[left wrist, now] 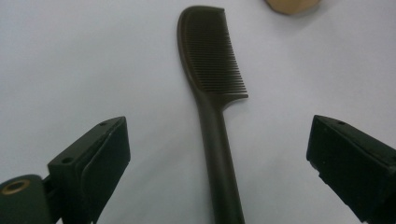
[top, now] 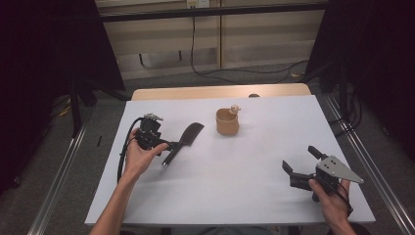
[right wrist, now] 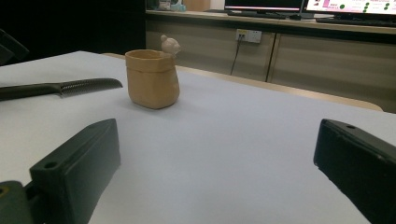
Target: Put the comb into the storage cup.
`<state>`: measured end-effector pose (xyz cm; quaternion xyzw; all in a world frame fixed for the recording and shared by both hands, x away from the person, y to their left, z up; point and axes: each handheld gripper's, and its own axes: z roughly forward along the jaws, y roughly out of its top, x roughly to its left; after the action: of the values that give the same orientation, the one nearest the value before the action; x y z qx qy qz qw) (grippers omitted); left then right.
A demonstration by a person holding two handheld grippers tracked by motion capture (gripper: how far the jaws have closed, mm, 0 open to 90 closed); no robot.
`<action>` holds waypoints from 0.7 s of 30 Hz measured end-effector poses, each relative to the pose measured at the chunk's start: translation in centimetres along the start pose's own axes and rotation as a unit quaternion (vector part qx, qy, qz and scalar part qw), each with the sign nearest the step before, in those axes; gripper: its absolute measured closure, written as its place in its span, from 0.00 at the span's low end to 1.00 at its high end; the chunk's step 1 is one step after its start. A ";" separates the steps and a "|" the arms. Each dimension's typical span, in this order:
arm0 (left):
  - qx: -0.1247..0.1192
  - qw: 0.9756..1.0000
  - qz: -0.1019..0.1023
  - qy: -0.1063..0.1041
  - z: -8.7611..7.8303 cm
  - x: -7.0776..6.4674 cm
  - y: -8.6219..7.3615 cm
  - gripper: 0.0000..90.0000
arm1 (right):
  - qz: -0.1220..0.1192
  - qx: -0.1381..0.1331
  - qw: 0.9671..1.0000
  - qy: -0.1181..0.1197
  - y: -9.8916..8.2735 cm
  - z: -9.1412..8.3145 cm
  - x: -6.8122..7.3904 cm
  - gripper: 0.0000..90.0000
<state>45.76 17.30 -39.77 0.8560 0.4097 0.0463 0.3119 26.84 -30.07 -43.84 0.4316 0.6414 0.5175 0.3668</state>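
A dark comb (top: 188, 136) lies flat on the white table cover (top: 235, 196), left of centre, its teeth end pointing toward the far side. My left gripper (top: 169, 149) sits at the comb's handle end. In the left gripper view the comb (left wrist: 212, 93) runs up the middle between the wide-apart jaws of the left gripper (left wrist: 219, 125), and neither pad touches it. My right gripper (top: 299, 159) rests open near the front right with nothing between its jaws. In the right gripper view the right gripper (right wrist: 218, 130) faces a tan cup (right wrist: 152, 79) and the comb (right wrist: 70, 87).
The tan cup (top: 227, 122) stands upright at the middle far side, with a small pale figure (top: 235, 108) on its rim. A wooden table edge (top: 220, 91) shows beyond the cover. Dark curtains, metal rails and floor cables surround the table.
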 end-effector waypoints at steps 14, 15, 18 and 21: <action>0.031 0.999 0.003 0.008 2.5 -0.1 0.5 0.16 | 0.000 0.000 1.000 0.002 0.0 0.0 0.0 0.00; 0.039 0.999 0.003 0.004 2.8 -0.1 0.7 0.17 | 0.000 0.002 1.000 0.002 0.0 0.0 0.0 0.00; 0.049 0.999 0.003 0.006 3.1 -0.1 0.8 0.23 | -0.001 0.001 1.000 0.004 0.0 0.1 0.0 0.00; 0.065 0.998 0.004 0.012 3.8 -0.1 0.6 0.23 | -0.001 0.001 1.000 0.004 0.0 0.0 0.0 0.00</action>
<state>47.42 15.03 -42.47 0.8755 0.4120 0.0314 0.2505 26.81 -30.08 -43.85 0.4299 0.6437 0.5179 0.3642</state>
